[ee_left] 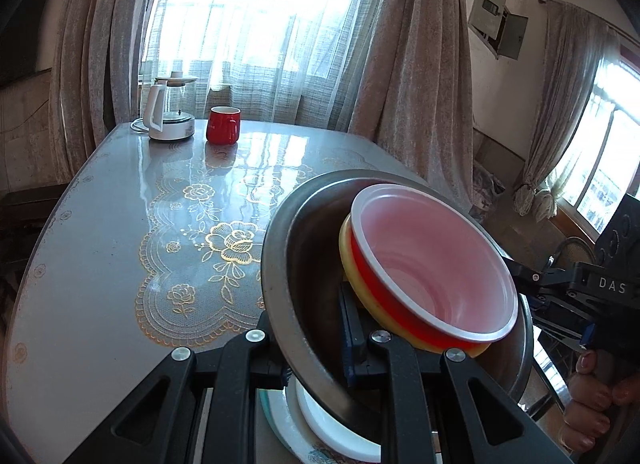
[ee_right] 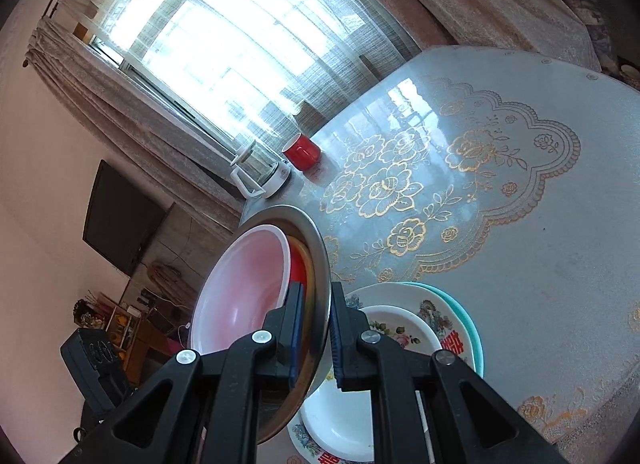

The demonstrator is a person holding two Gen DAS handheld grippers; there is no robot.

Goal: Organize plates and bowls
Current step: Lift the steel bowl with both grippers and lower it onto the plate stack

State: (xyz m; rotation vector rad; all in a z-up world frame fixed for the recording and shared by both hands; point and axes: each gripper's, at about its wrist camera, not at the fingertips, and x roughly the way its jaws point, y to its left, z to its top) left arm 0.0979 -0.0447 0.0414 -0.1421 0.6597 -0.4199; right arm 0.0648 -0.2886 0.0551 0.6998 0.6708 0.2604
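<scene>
A wide steel bowl hangs tilted above the table, held by both grippers on opposite sides of its rim. Nested in it are a yellow bowl and, on top, a red bowl with a pale pink inside. My left gripper is shut on the near rim. My right gripper grips the far right rim, with a hand on its handle. In the right wrist view, the right gripper pinches the steel bowl's rim beside the red bowl. A stack of plates lies on the table just below.
The stack has a white dish, a floral plate and a teal plate. A red mug and a glass kettle stand at the far edge of the round table, near the curtains.
</scene>
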